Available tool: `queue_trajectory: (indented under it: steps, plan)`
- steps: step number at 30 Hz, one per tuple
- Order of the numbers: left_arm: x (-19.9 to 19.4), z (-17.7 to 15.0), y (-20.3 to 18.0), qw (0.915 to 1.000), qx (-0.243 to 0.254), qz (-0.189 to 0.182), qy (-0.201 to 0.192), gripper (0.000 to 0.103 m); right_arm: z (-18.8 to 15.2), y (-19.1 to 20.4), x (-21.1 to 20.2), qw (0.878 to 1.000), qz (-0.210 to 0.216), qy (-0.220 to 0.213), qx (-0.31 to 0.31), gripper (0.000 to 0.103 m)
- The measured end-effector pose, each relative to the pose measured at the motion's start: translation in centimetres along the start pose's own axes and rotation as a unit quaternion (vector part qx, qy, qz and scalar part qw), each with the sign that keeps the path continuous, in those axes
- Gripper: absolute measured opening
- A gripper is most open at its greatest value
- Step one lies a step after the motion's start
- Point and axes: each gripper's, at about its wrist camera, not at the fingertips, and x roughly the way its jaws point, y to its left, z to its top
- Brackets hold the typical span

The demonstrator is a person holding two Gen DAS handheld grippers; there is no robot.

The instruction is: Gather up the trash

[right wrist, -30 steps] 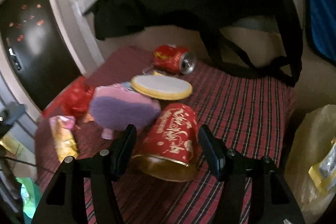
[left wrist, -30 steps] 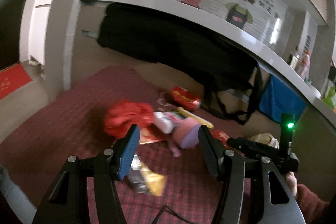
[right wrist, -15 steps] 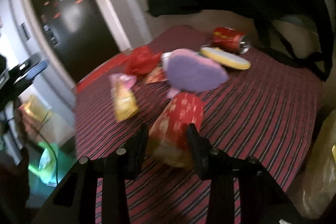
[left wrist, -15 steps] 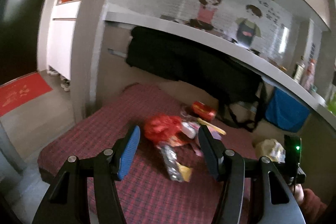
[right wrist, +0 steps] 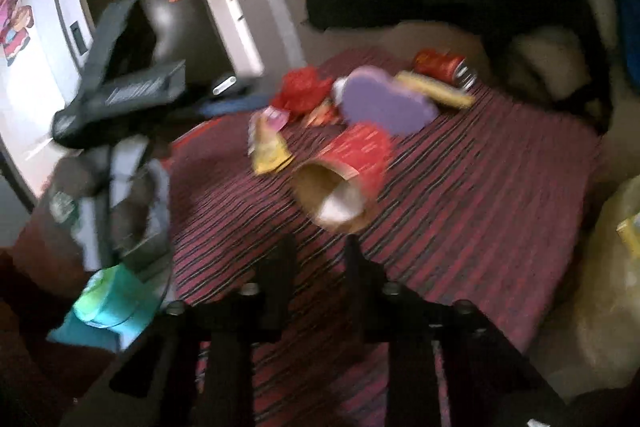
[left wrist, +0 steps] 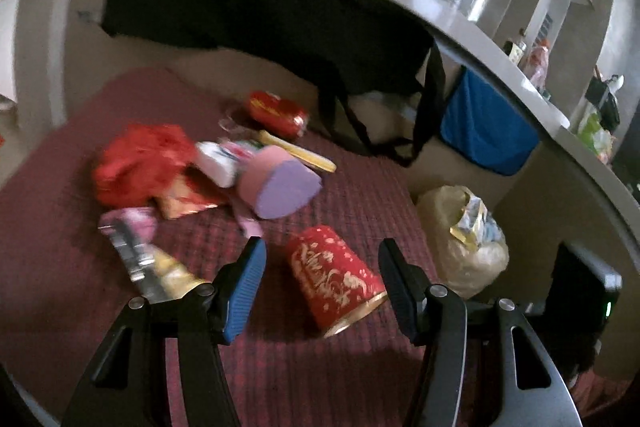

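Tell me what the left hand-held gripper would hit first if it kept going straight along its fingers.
Most likely the red paper cup, lying on its side on the striped cloth between the open fingers of the left hand-held gripper. Depth is hard to judge through the fisheye.

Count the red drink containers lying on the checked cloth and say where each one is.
2. A red paper cup lies on its side at the near edge, ahead of the left gripper. A red can lies at the far edge. The trash pile may hide others.
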Motion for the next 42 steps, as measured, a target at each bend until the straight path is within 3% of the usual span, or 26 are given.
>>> queue_trajectory:
  steps: [5,11,16,22,27,28,31,36,42]
  plan:
    - [3.8,1.7,-0.5,0.9988,-0.010,-0.036,0.031,0.059,0.6,0.2,3.2,1.000,0.025,0.013,0.013,0.021]
    - [7.4,2.5,-1.3,0.9968,0.004,-0.049,0.063,0.059,2.1,-1.9,3.9,0.998,-0.055,-0.006,0.016,0.021]
    - [9.2,2.2,-0.7,0.9926,-0.021,-0.077,0.092,0.059,2.9,-2.9,4.6,0.997,-0.078,0.009,0.012,0.022]
    - [9.8,2.1,-0.2,0.9886,-0.049,-0.101,0.100,0.059,3.8,-4.5,7.7,0.996,-0.080,0.036,0.029,0.022]
    - [9.2,2.9,0.3,0.9877,-0.070,-0.110,0.086,0.059,3.7,-5.6,8.6,0.996,-0.048,0.038,0.060,0.016]
    - [9.2,3.1,0.5,0.9858,-0.082,-0.119,0.086,0.059,3.6,-5.7,8.7,0.996,-0.045,0.040,0.063,0.011]
    - [9.7,3.3,0.9,0.9765,-0.119,-0.151,0.097,0.059,3.3,-5.9,8.4,0.996,-0.038,0.038,0.071,0.008]
    - [11.1,2.7,0.3,0.9661,-0.146,-0.174,0.124,0.059,2.1,-5.8,7.3,0.996,-0.032,0.031,0.075,0.005]
    - [11.2,2.6,-0.5,0.9704,-0.134,-0.160,0.120,0.059,0.7,-5.6,5.9,0.996,-0.021,0.035,0.080,0.005]
